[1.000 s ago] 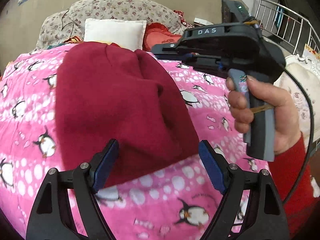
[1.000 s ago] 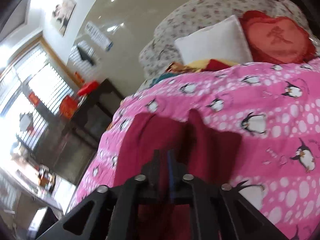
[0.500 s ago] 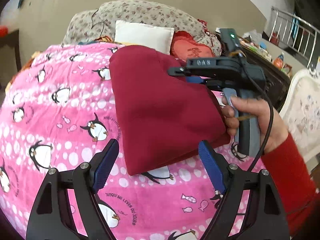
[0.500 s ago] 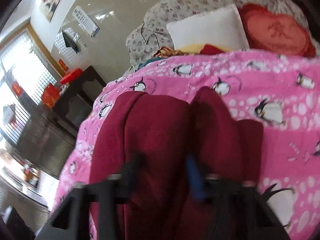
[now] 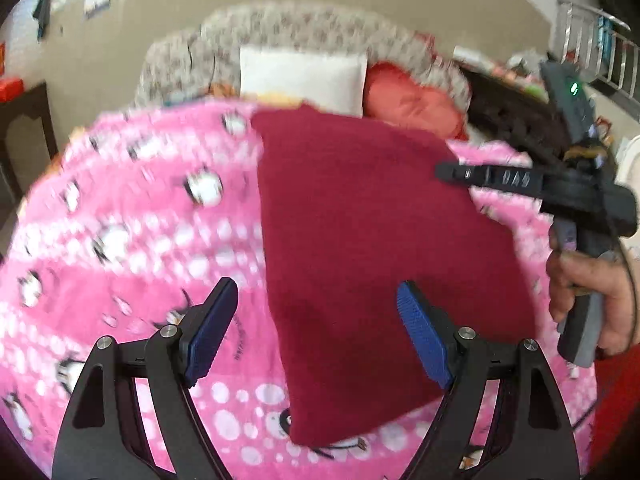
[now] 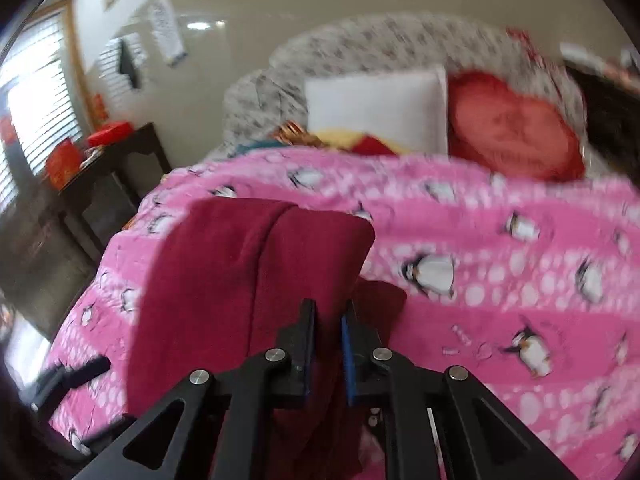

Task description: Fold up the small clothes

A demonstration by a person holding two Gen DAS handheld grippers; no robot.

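Note:
A dark red garment (image 5: 360, 240) lies folded on the pink penguin blanket (image 5: 120, 248). My left gripper (image 5: 316, 332) is open and empty, held just above the garment's near left edge. My right gripper (image 6: 328, 320) is shut on the dark red garment (image 6: 240, 280) and pinches a fold of it between its pads. The right gripper also shows in the left wrist view (image 5: 444, 170), over the garment's right side, held by a hand (image 5: 592, 296).
A white pillow (image 5: 304, 76), a red heart cushion (image 5: 412, 104) and a flowered headboard (image 5: 280, 28) stand at the far end of the bed. A dark side table (image 6: 100, 168) with red items stands to the left. A metal railing (image 5: 600, 48) is at the far right.
Both views have swung and the garment now lies flatter and more spread out. The right gripper stays shut on the cloth and has shifted right and outward. The left gripper stays open.

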